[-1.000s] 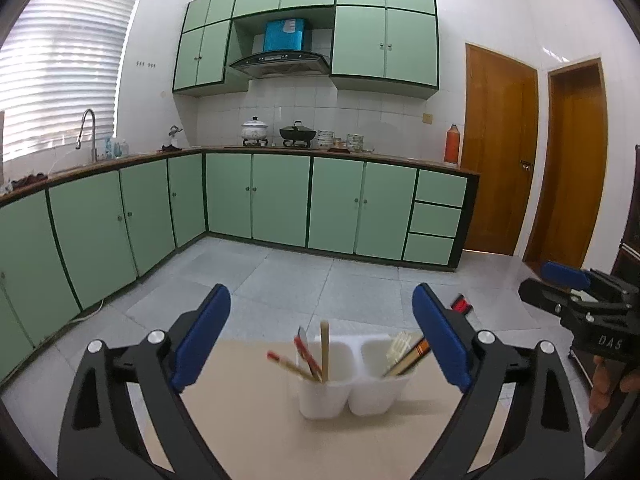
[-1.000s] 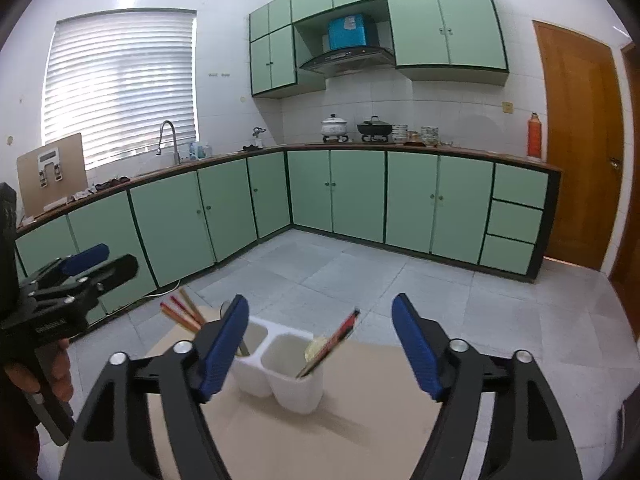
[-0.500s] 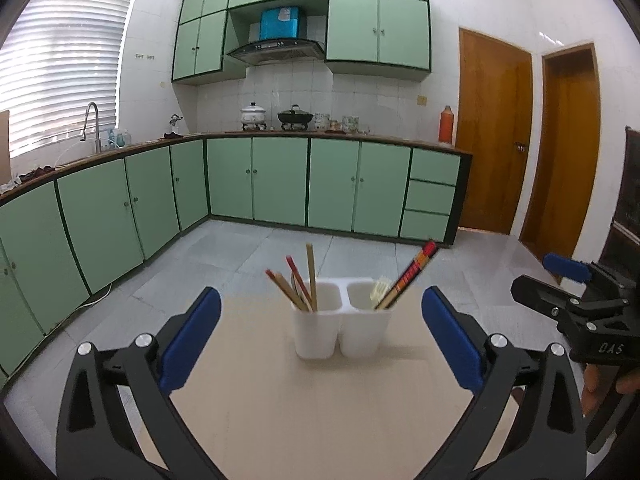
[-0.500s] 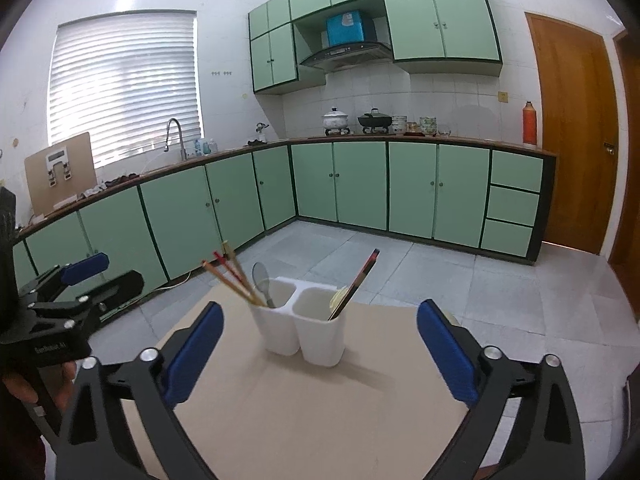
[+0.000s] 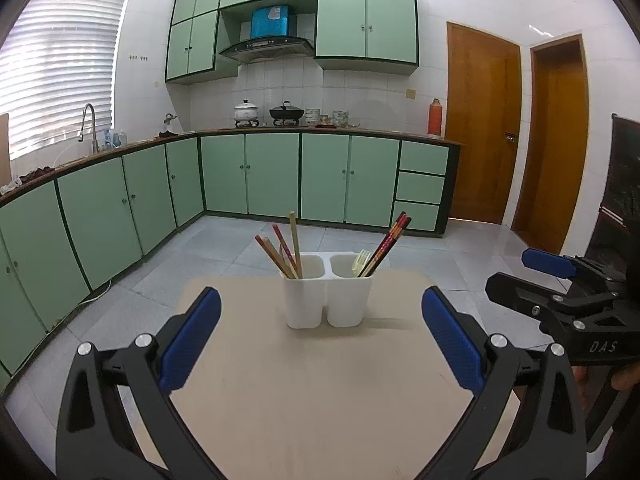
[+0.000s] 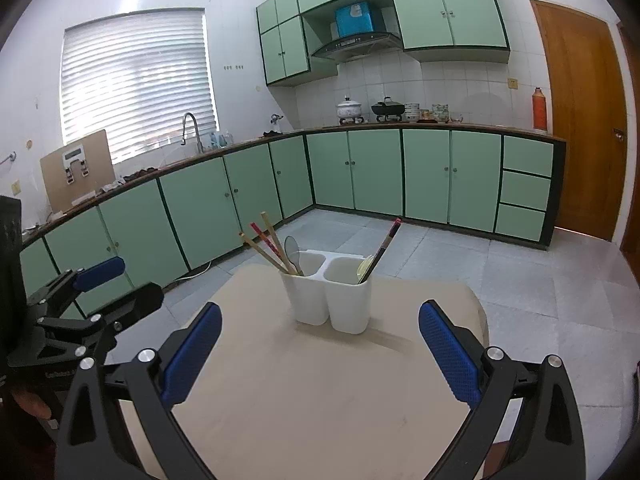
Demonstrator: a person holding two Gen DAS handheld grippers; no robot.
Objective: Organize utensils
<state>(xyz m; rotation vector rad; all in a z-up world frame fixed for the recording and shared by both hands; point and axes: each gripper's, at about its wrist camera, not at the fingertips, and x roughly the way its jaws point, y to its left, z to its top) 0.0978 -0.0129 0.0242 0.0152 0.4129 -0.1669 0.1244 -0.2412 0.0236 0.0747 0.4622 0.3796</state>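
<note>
Landmark: white plastic twin-cup utensil holder [image 5: 326,294], standing upright on the pale smooth bench [image 5: 312,392], mid-far part. Left of it & nearer the camera, left gripper [image 5: 320,338]: blue textured fingers [image 5: 190,340] wide apart, nothing between. Holder's left cup: thin wooden & red chopsticks [image 5: 286,250] plus a metal spoon [image 6: 291,250], leaning left. Right cup: pale plastic fork [image 5: 360,260] & dark red chopsticks [image 5: 388,242], long axis tilting up-right. Right of holder, right gripper [image 6: 320,338]: fingers apart too, empty. Holder sits straight ahead of both; neither looks clearly nearer. Nothing loose on bench, so sorting looks done or not begun
</note>
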